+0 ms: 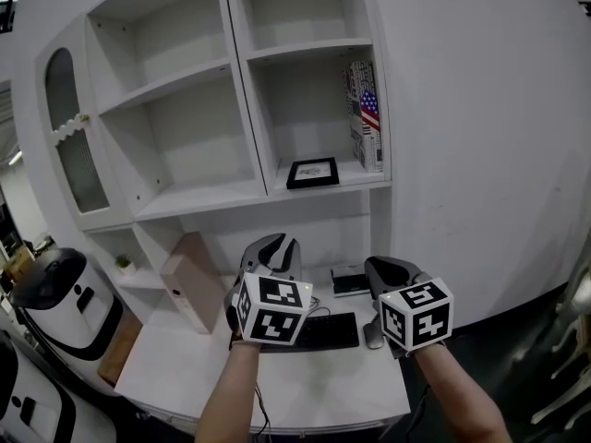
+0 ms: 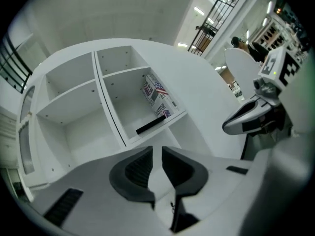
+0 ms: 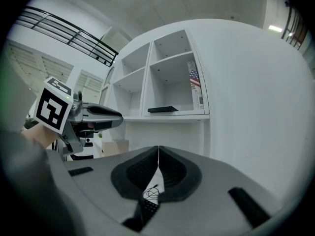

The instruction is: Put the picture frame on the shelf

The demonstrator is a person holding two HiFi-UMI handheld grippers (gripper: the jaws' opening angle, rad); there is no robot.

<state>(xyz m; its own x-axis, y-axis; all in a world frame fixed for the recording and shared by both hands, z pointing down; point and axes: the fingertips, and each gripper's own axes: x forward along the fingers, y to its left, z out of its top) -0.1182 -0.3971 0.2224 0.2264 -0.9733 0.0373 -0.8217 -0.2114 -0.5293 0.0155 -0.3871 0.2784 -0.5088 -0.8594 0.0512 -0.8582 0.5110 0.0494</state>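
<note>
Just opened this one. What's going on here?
A person holds a gripper in each hand above the desk, both pointed towards the white shelf unit. The picture frame already rests in the lower right compartment, beside the flag-printed books. Neither gripper holds anything: the left gripper has its fingers slightly apart with nothing between them, and the right gripper has its fingers together.

Grey left gripper [image 2: 157,152] and right gripper [image 3: 158,152] carry black-and-white marker cubes [image 1: 271,308].
</note>
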